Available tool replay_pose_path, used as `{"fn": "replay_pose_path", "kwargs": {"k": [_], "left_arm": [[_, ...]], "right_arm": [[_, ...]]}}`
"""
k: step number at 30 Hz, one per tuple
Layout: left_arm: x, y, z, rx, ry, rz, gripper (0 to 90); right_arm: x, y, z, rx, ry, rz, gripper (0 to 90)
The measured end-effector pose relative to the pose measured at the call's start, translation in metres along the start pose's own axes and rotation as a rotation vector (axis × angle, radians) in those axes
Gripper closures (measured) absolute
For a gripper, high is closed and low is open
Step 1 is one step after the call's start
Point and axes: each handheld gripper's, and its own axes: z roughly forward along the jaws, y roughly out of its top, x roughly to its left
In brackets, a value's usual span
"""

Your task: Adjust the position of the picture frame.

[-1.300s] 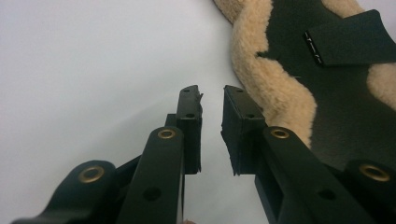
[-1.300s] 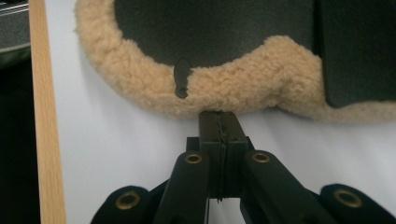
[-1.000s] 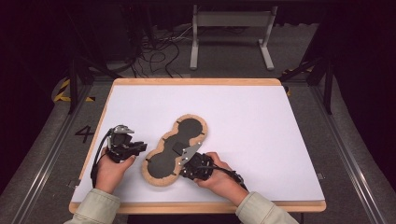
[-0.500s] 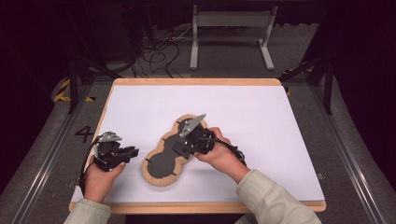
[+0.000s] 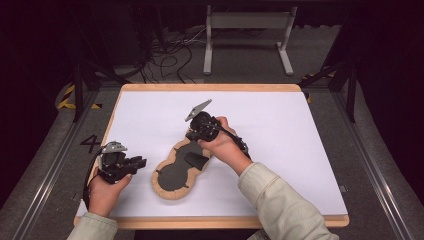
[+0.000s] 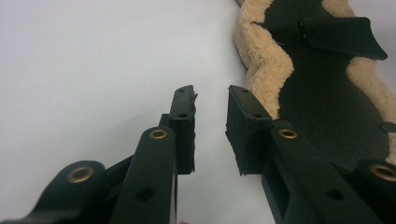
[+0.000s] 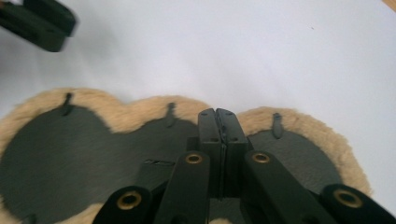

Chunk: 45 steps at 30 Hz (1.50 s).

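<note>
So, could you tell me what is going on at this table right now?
A person holds a gripper in each hand over a white table. On it lies a dark pad with a tan fleecy border. The right gripper is over the far end of the pad, its jaws shut with nothing visible between them. The left gripper sits beside the pad's near end, jaws apart and empty, not touching it. A small dark flap lies on the pad's middle.

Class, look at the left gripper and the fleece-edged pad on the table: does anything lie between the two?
Nothing visible does. The left gripper, jaws apart and empty, sits beside the fleece-edged pad, with bare white table between them. The right gripper is at the pad's far end, out of that path.
</note>
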Motion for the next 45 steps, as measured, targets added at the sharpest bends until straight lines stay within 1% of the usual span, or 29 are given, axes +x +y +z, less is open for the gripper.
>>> {"fn": "replay_pose_path", "kwargs": {"k": [1,4,6,7,8,10,13,15,18,20,21,22,24,25,26,27,28,29,30,32,33,35,38,41,43,44,45], "left_arm": [[0.0,0.0,0.0,0.001,0.0,0.001,72.5],[0.001,0.0,0.001,0.002,-0.001,0.002,72.5],[0.001,0.0,0.001,-0.001,-0.006,-0.002,72.5],[0.001,0.0,0.001,-0.002,-0.001,0.005,72.4],[0.001,0.0,0.001,0.003,-0.008,0.0,72.4],[0.001,0.001,0.002,0.006,-0.012,0.007,72.5],[0.001,0.001,0.003,0.007,-0.013,0.011,72.7],[0.001,0.001,0.004,0.007,-0.017,0.003,72.7],[0.002,0.002,0.005,0.003,-0.017,0.004,72.6],[0.001,0.002,0.005,0.008,-0.019,0.0,72.6],[0.002,0.002,0.005,0.013,-0.017,0.008,72.6],[0.002,0.002,0.005,0.013,-0.017,0.008,72.6],[0.001,0.002,0.006,0.013,-0.016,0.01,72.5],[0.001,0.002,0.006,0.011,-0.017,0.009,72.4],[0.001,0.002,0.006,0.011,-0.017,0.009,72.4],[0.001,0.002,0.006,0.011,-0.019,0.011,72.4],[0.001,0.002,0.006,0.015,-0.019,0.012,72.4],[0.001,0.002,0.006,0.017,-0.018,0.012,72.5],[0.001,0.002,0.006,0.018,-0.019,0.013,72.4],[0.001,0.002,0.006,0.018,-0.017,0.016,72.4],[0.001,0.002,0.006,0.02,-0.021,0.015,72.3],[0.0,0.002,0.006,0.02,-0.024,0.012,72.3],[-0.001,0.002,0.007,0.027,-0.03,0.016,72.4],[-0.003,0.003,0.01,0.037,-0.052,0.028,73.0],[-0.006,0.004,0.012,0.039,-0.064,0.036,74.0],[-0.009,0.005,0.013,0.042,-0.077,0.041,74.6],[-0.009,0.005,0.013,0.042,-0.077,0.041,75.2]], "right_arm": [[-0.003,0.002,0.004,0.005,-0.012,0.0,90.0],[-0.012,0.006,0.013,-0.002,-0.019,0.026,90.0],[-0.019,0.007,0.021,0.008,-0.033,0.04,90.0],[-0.02,0.007,0.024,0.007,-0.038,0.045,90.0],[-0.024,0.006,0.028,0.005,-0.05,0.058,90.0],[-0.029,0.004,0.036,-0.009,-0.048,0.092,90.0],[-0.03,0.006,0.048,-0.001,-0.062,0.093,90.0],[-0.028,0.009,0.056,0.017,-0.07,0.085,90.0],[-0.026,0.01,0.066,0.053,-0.08,0.069,90.0],[-0.025,0.01,0.068,0.061,-0.081,0.074,90.0],[-0.025,0.009,0.072,0.067,-0.079,0.078,90.0],[-0.025,0.009,0.072,0.071,-0.084,0.072,90.0],[-0.024,0.01,0.072,0.076,-0.086,0.065,90.0],[-0.021,0.011,0.073,0.092,-0.108,0.039,90.0],[-0.021,0.011,0.073,0.092,-0.108,0.039,90.0],[-0.018,0.012,0.072,0.118,-0.128,-0.001,90.0],[-0.018,0.012,0.072,0.118,-0.128,-0.001,90.0],[-0.018,0.012,0.071,0.132,-0.135,-0.009,90.0],[-0.018,0.011,0.069,0.148,-0.139,-0.005,90.0],[-0.02,0.009,0.068,0.154,-0.138,-0.007,90.0],[-0.021,0.008,0.066,0.16,-0.136,0.003,90.0],[-0.023,0.002,0.059,0.176,-0.136,0.023,90.0],[-0.026,-0.009,0.049,0.198,-0.14,0.037,90.0],[-0.029,-0.023,0.038,0.195,-0.138,0.05,90.0],[-0.03,-0.032,0.031,0.187,-0.138,0.064,90.0],[-0.03,-0.036,0.027,0.186,-0.139,0.063,90.0],[-0.03,-0.041,0.023,0.187,-0.137,0.076,90.0]]}}
